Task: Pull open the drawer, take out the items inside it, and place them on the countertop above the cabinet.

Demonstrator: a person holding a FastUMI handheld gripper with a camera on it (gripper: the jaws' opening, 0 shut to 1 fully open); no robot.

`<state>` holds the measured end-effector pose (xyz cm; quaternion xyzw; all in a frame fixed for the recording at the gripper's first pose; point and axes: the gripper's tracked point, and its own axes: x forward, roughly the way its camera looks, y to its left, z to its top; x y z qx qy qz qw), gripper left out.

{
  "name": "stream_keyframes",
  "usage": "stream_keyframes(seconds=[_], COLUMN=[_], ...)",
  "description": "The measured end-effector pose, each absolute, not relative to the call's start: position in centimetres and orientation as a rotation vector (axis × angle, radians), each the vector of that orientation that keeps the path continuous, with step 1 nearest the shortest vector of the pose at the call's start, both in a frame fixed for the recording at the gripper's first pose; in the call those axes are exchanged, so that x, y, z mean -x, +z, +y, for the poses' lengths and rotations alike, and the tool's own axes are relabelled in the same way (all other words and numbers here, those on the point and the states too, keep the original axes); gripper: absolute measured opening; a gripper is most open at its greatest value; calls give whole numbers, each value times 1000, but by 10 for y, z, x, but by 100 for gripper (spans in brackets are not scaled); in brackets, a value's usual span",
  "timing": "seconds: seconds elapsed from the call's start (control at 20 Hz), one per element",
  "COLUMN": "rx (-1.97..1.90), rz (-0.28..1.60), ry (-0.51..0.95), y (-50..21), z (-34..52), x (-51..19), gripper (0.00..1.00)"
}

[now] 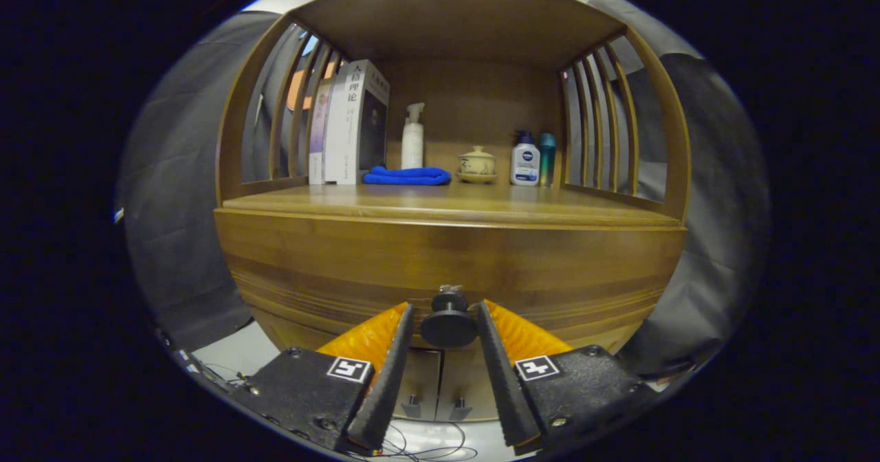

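Early stage: drawer [450, 259] looks closed w/ its knob [449, 321] sitting between gripper [447, 314] fingers, jaws spread either side, contact w/ knob unclear, so pull, item removal & placing on countertop [440, 204] all remain

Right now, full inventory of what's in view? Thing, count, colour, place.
cabinet: 1, brown wood, ahead of the fingers
drawer knob: 1, black, on the cabinet's closed front, between the fingertips
countertop: 1, brown wood, above the drawer
books: about 3, white and purple, upright at the countertop's left
cloth: 1, blue, folded, beside the books
pump bottle: 1, white, behind the cloth
lidded cup: 1, cream, on a saucer, mid-countertop
lotion bottle: 1, white with a blue cap, right of the cup
flask: 1, teal, beside the lotion bottle
gripper: 1, fingers either side of the knob; contact unclear
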<state>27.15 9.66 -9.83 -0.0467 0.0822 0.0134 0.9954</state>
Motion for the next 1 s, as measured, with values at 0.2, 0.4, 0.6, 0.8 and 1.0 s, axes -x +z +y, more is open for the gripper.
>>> stream_keyframes(seconds=[0.2, 0.4, 0.6, 0.8, 1.0], rx=[72, 71, 56, 59, 72], rz=[170, 145, 155, 160, 168], ry=[21, -8, 2, 8, 14], y=[-101, -101, -100, -100, -102], z=[97, 94, 95, 93, 92], x=[-278, -281, -279, -279, -279], gripper=[53, 51, 47, 42, 38])
